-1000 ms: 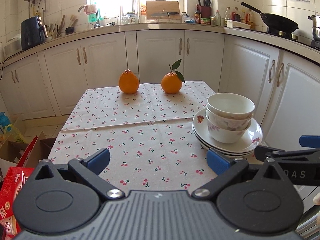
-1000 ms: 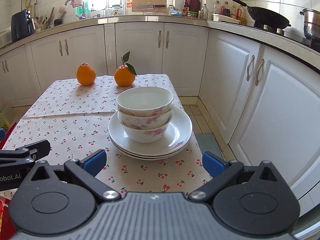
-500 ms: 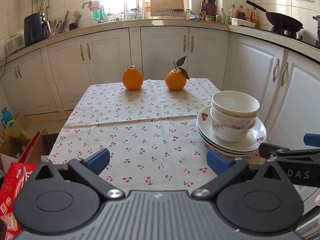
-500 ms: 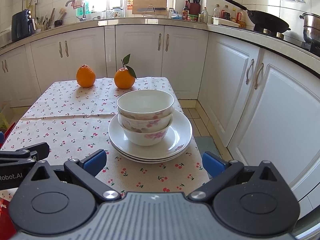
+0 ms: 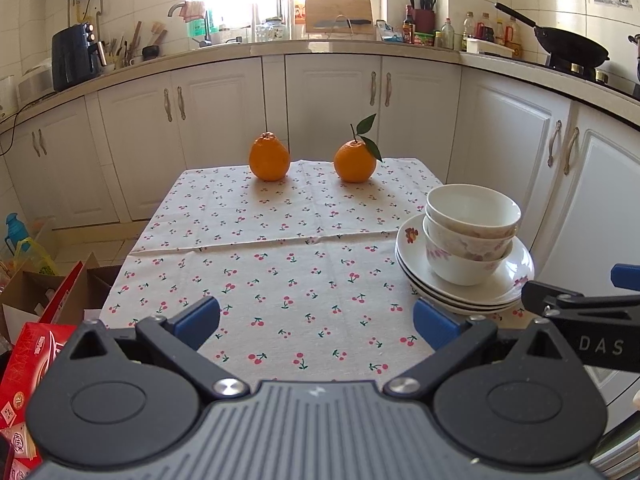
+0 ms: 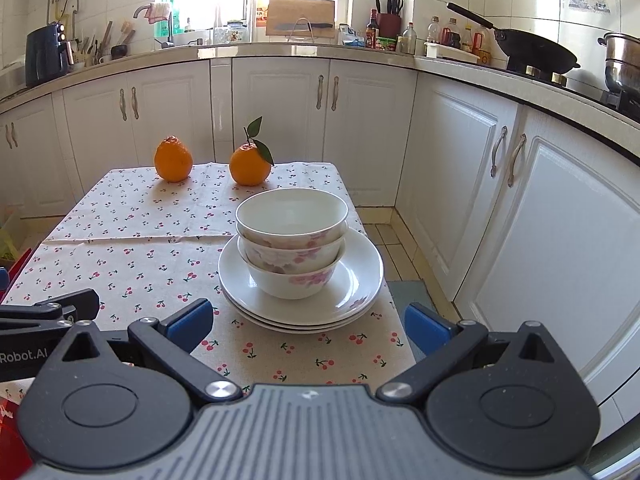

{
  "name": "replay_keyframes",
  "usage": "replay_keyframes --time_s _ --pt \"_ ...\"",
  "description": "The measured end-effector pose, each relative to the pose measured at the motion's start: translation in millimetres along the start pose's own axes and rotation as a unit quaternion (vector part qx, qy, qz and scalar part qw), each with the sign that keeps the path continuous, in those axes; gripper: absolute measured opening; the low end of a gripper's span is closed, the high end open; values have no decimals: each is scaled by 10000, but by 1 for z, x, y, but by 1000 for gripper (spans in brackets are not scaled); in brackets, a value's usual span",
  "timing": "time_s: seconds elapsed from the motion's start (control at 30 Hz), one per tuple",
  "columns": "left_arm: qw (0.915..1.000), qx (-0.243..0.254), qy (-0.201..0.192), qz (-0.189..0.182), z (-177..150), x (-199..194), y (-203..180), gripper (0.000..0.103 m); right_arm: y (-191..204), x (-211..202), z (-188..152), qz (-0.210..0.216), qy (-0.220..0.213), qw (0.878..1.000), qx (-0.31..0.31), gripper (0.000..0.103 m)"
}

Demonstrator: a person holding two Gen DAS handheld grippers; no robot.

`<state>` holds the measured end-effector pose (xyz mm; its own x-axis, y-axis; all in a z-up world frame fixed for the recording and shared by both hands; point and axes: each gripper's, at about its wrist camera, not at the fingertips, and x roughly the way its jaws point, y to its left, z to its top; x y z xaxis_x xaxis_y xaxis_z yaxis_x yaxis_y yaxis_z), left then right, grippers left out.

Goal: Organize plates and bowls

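Note:
Three white floral bowls (image 6: 291,240) are nested on a stack of white plates (image 6: 360,280) at the right side of the cherry-print table (image 6: 132,248). The stack shows in the left wrist view too, bowls (image 5: 470,232) on plates (image 5: 516,276). My right gripper (image 6: 306,322) is open and empty, just short of the plates at the near table edge. My left gripper (image 5: 316,320) is open and empty over the near table edge, left of the stack. The right gripper's finger (image 5: 580,304) shows at the right of the left wrist view.
Two oranges (image 5: 269,157) (image 5: 355,161) sit at the table's far edge. White cabinets (image 6: 460,184) run behind and along the right, close to the table. Cardboard and red boxes (image 5: 36,328) lie on the floor at left.
Both grippers have drawn back and risen slightly from the table; the stack and oranges appear a little farther and lower in view. Jaws stay open.

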<state>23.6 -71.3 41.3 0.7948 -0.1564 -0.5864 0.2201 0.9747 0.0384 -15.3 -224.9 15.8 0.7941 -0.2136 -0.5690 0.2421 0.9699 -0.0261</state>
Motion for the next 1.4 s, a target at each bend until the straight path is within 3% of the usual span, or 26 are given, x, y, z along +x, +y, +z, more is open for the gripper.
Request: replay_keyframes --time_s 1.4 --pt "10000 -55 28 -37 1 -1 0 102 2 -3 2 -48 -67 10000 -50 103"
